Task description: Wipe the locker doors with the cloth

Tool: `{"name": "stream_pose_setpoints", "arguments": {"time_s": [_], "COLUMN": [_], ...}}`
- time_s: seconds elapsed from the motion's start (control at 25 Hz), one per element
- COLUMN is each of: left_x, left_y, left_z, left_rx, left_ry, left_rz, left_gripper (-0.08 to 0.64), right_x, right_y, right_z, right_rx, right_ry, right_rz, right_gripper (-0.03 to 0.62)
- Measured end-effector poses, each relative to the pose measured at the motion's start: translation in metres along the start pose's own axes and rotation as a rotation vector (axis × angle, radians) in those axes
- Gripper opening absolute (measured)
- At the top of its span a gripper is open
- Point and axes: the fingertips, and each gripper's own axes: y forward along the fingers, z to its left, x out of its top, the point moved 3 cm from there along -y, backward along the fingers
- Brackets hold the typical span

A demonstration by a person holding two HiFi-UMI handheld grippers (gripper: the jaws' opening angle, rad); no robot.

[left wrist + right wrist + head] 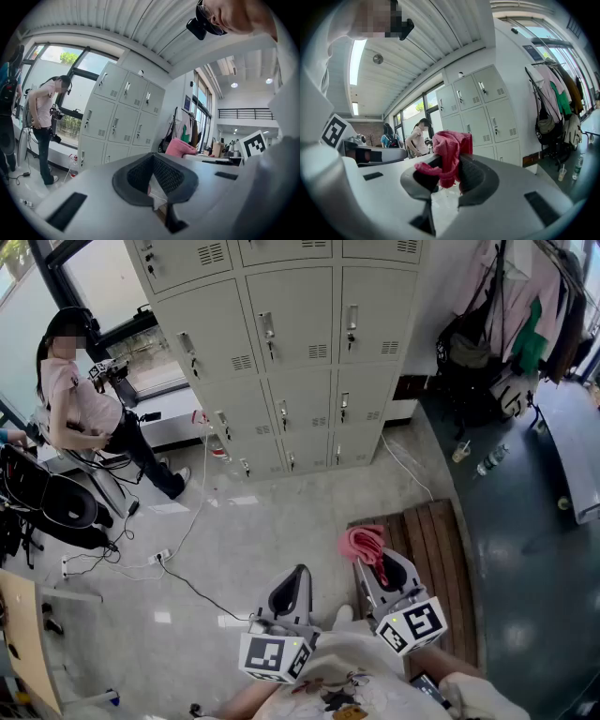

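Right gripper (379, 565): jaws clenched on the crumpled pink-red cloth (364, 542), which bunches up above the jaw tips.
Left gripper (299, 572): jaws pressed together, nothing between them.
Cloth: in the right gripper's jaws, just right of the left gripper.
Pale grey metal locker doors (292, 352): ahead of both grippers, well apart from the cloth.
Brown slatted wooden bench (441, 549): beneath the right gripper.
Person in a pink shirt (82, 411): far ahead-left of the left gripper, beside the lockers.
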Motion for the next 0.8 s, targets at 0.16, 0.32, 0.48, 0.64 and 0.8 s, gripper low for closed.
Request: {"name": "stream_pose_setpoints", "arguments": {"time_s": [0.16, 0.32, 0.48, 0.64, 0.8], "left_x": [-0.001, -0.002, -0.001, -0.007, -0.014], "left_y": [0.006, 0.012, 0.019, 0.026, 0.033], "left_z": [-0.005, -0.011, -0.019, -0.027, -0.025], "left_rx": [-0.003, 0.005, 0.014, 0.037, 0.073], "left_ry": [0.003, 0.008, 0.020, 0.018, -0.004], "left_rz": [0.001, 0.001, -0.004, -0.014, -0.012], "left_gripper": [0.006, 0.005, 0.006, 0.006, 0.006], "right_x": [0.001, 0.001, 0.000, -0.003, -0.007], "right_y": [-0.001, -0.002, -0.003, -0.004, 0.001], "right_z": [-0.007, -0.017, -0.023, -0.035, -0.047], "right_rx": [-0.005, 0.025, 0.050, 0.074, 0.082], "right_ry": [0.010, 0.066, 0.030, 0.022, 0.026], "right_rz": [-0.010, -0.010, 0.010, 0.004, 0.009], "right_gripper": [0.094, 0.095, 0.097, 0.097, 0.097]}}
